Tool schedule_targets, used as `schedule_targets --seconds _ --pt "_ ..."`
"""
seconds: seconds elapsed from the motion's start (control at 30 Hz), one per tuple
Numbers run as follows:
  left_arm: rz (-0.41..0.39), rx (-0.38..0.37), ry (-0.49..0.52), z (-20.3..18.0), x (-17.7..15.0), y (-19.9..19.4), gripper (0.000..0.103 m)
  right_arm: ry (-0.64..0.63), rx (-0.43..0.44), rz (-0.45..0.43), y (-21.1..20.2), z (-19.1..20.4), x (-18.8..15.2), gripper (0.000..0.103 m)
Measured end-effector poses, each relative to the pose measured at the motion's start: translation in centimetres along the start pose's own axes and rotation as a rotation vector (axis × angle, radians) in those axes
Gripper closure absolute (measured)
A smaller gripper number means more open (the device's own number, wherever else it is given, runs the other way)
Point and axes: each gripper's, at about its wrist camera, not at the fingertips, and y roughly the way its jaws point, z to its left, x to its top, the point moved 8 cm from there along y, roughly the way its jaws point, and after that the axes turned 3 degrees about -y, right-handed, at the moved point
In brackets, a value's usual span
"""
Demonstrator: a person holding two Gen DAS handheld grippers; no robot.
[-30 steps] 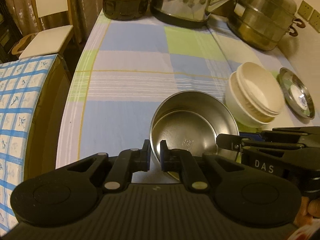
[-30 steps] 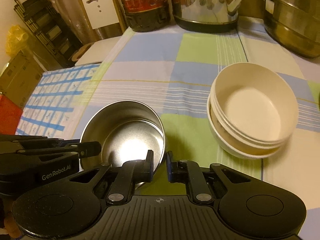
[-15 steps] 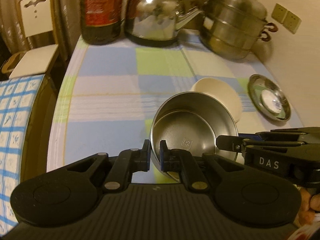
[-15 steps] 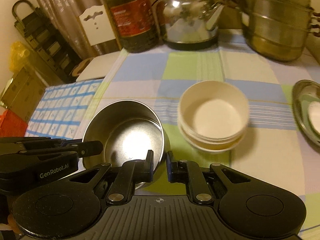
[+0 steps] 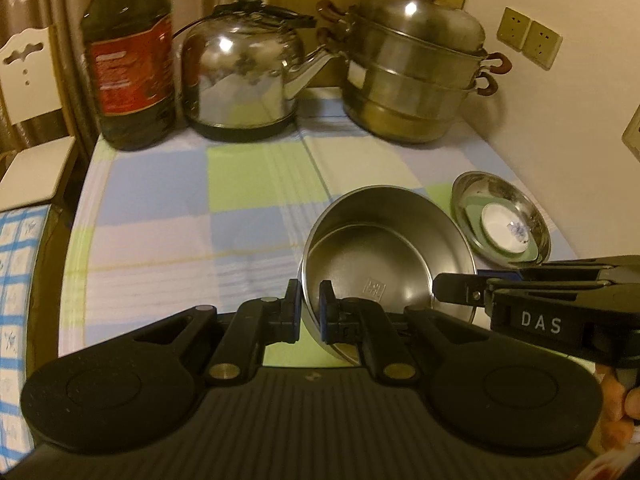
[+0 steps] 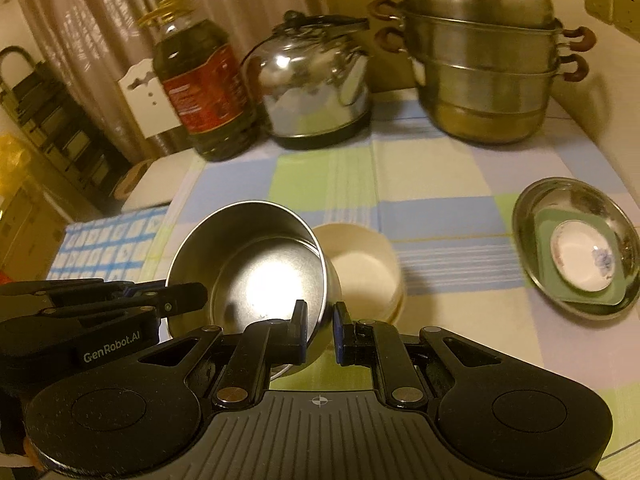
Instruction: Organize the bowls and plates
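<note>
Steel bowl [image 5: 384, 256] held tilted above the counter [image 5: 168, 224], nothing under it touching. Left gripper [image 5: 309, 312] jaws clamped on the near-left rim, one finger inside, one outside; right gripper [image 6: 320, 326] jaws clamped on the near-right rim the same way. Directly behind the steel bowl in the right wrist view: stack of cream bowls [image 6: 366, 270], partly hidden by it. Right of those, well apart: steel plate [image 6: 576, 246] carrying a green square dish [image 6: 546, 248] and a small white saucer [image 6: 582, 258]. Open checked cloth across the middle and left of the counter, left edge dropping off beside a white chair [image 5: 28, 136]. Back edge crowded: oil bottle [image 5: 128, 64], steel kettle [image 5: 244, 76], stacked steamer pot [image 5: 416, 76]. Wall with sockets [image 5: 528, 40] close on the right side.
</note>
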Motion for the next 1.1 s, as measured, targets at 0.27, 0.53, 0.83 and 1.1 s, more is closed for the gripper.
schedule_targets --seconds 0.27,0.53,0.83,1.1 --pt "0.007 -0.010 0.007 -1.2 2.0 2.2 0.096 0.051 -0.007 0.022 1.0 -2.4 1.7 0.090" --pt "0.043 -0.010 -0.002 -1.3 2.3 4.6 0.096 0.086 -0.008 0.052 2.7 -4.2 2.2 0.090" --pt "0.076 -0.007 -0.012 -1.1 1.9 6.6 0.096 0.098 -0.017 0.082 4.4 -5.2 1.9 0.090" --pt "0.101 -0.002 -0.023 -0.8 1.5 7.6 0.096 0.103 -0.011 0.107 5.3 -5.4 1.6 0.090"
